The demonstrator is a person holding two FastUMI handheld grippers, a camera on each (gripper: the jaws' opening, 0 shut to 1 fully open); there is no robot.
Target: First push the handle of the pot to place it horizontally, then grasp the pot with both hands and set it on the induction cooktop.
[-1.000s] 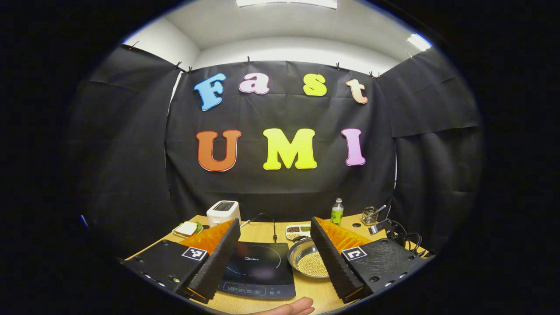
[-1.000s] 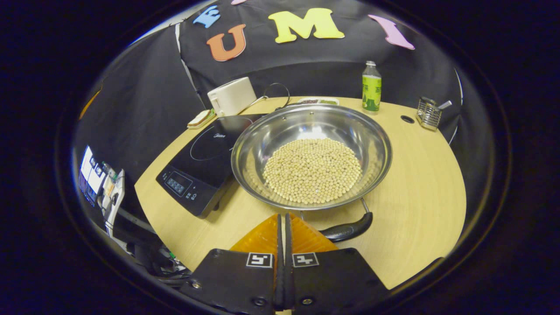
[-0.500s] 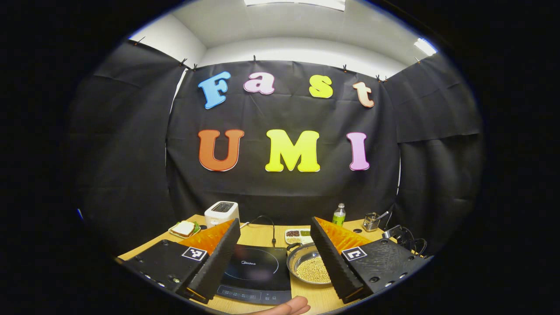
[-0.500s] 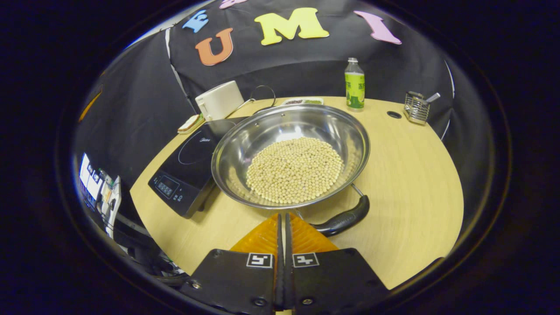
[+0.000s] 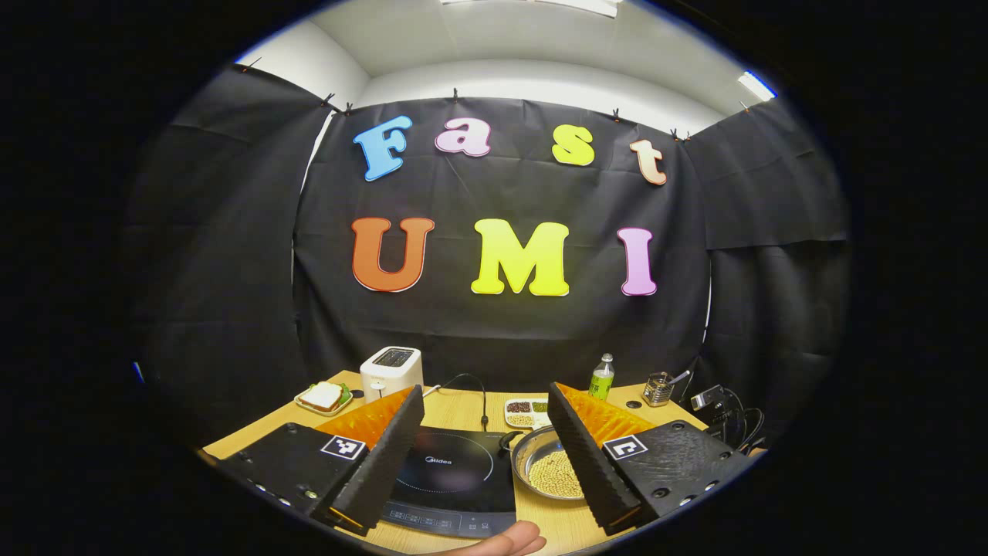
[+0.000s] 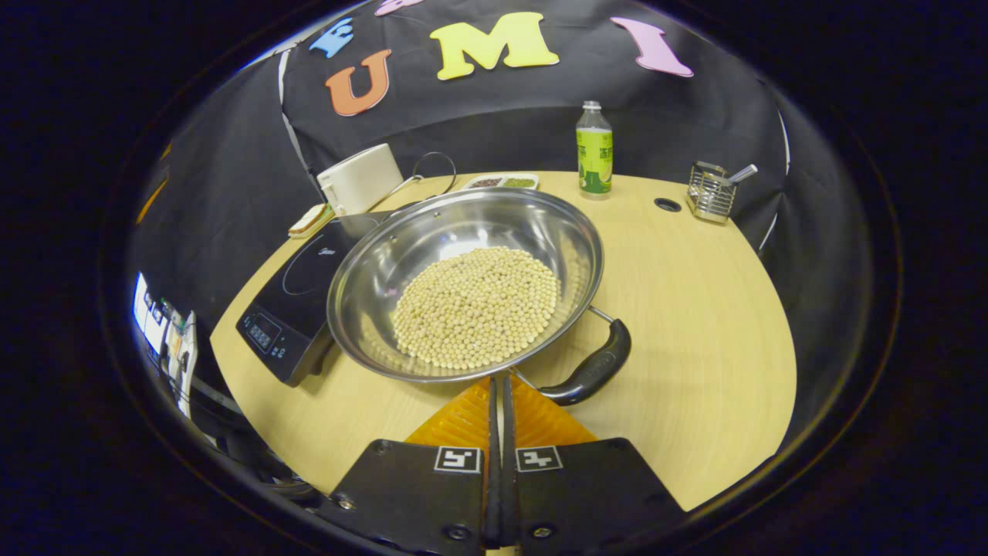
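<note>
A steel pot (image 6: 370,255) holding pale beans (image 6: 475,305) rests on the wooden table, its left rim over the edge of the black induction cooktop (image 6: 289,297). Its black handle (image 6: 590,371) points to the near right. My right gripper (image 6: 498,382) is shut and holds nothing, its tips at the pot's near rim just left of the handle's root. In the left gripper view, my left gripper (image 5: 485,390) is open and held high above the near table edge, with the cooktop (image 5: 451,479) and the pot (image 5: 532,455) between its fingers farther off.
Along the back of the table stand a white toaster (image 6: 359,177), a small tray of beans (image 6: 502,183), a green bottle (image 6: 594,150) and a wire utensil holder (image 6: 710,193). A sandwich plate (image 6: 309,220) lies left of the toaster. A fingertip (image 5: 505,540) shows at the bottom.
In the right gripper view the pot has slid left and turned, its handle swinging out to the right. The left gripper has pulled back slightly and stays open.
</note>
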